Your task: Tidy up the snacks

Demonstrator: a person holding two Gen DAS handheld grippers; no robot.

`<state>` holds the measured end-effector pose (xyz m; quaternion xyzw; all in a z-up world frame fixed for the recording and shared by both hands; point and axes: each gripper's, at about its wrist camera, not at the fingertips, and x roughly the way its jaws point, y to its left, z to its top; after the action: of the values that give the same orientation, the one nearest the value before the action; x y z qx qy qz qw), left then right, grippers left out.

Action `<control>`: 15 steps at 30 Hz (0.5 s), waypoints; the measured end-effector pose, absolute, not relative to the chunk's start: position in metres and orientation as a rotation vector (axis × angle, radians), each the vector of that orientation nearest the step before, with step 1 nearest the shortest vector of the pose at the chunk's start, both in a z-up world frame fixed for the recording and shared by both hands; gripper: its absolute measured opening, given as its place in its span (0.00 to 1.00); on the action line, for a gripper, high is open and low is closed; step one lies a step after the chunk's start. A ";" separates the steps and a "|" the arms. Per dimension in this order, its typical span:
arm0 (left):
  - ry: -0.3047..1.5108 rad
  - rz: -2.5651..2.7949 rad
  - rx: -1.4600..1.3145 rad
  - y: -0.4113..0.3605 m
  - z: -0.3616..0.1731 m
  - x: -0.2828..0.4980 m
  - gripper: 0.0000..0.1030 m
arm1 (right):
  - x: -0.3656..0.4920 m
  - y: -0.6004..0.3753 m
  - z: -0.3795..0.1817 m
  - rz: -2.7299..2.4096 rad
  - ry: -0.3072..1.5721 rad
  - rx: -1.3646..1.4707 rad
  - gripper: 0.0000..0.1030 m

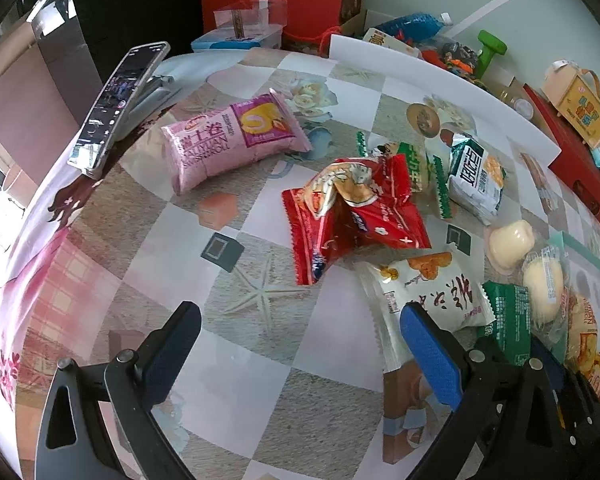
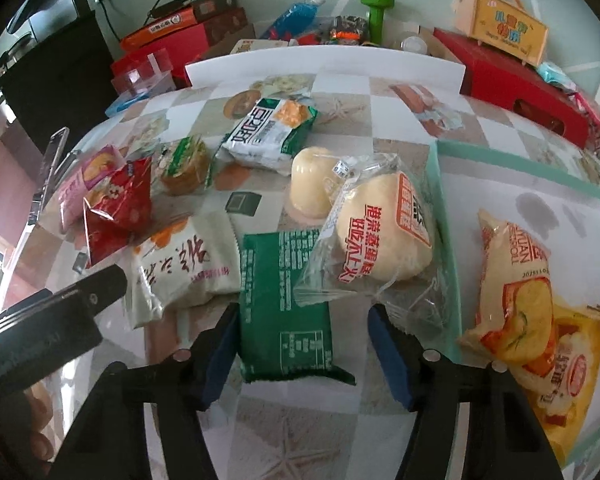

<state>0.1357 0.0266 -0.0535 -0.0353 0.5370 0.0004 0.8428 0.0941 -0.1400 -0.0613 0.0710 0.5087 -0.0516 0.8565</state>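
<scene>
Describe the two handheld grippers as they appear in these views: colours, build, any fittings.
Both look alike. The left gripper has two black plastic fingers with flat blue pads on their inner faces, angular black linkage arms with triangular cut-outs, and round silver pivot bolts. The right gripper shows the same black fingers, dark blue pads and silver bolts. No cables or sleeves are visible.

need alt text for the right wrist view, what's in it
The right gripper straddles a dark green snack packet on a checked tablecloth, jaws not visibly pressing it. A clear-wrapped cake overlaps the packet; a white snack bag lies left.
</scene>
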 end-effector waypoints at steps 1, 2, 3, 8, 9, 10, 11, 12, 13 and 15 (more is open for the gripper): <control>1.136 -0.005 -0.077 0.025 -0.054 0.136 0.97 | 0.095 -0.140 -0.062 -0.109 1.065 0.150 0.65; 1.137 -0.015 -0.081 0.023 -0.055 0.137 0.97 | 0.095 -0.141 -0.062 -0.111 1.063 0.148 0.65; 1.137 -0.027 -0.085 0.020 -0.055 0.137 0.97 | 0.095 -0.141 -0.062 -0.115 1.061 0.147 0.62; 1.139 -0.063 -0.088 0.007 -0.056 0.139 0.97 | 0.095 -0.146 -0.061 -0.123 1.056 0.159 0.57; 1.140 -0.066 -0.084 0.005 -0.056 0.140 0.97 | 0.095 -0.146 -0.061 -0.122 1.055 0.158 0.57; 1.141 -0.070 -0.080 0.002 -0.057 0.140 0.97 | 0.095 -0.146 -0.062 -0.122 1.055 0.155 0.57; 1.141 -0.074 -0.078 0.000 -0.057 0.141 0.97 | 0.095 -0.145 -0.062 -0.123 1.055 0.148 0.57; 1.142 -0.077 -0.078 -0.002 -0.057 0.142 0.97 | 0.094 -0.144 -0.062 -0.124 1.056 0.141 0.57; 1.140 -0.083 -0.081 -0.004 -0.056 0.143 0.97 | 0.094 -0.143 -0.062 -0.124 1.057 0.127 0.57; 1.140 -0.092 -0.084 -0.008 -0.055 0.144 0.97 | 0.094 -0.142 -0.063 -0.123 1.057 0.116 0.57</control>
<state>0.1444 -0.0075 -0.0550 -0.0397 0.5393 -0.0434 0.8401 0.0936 -0.1424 -0.0627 0.0551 0.5036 -0.0586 0.8602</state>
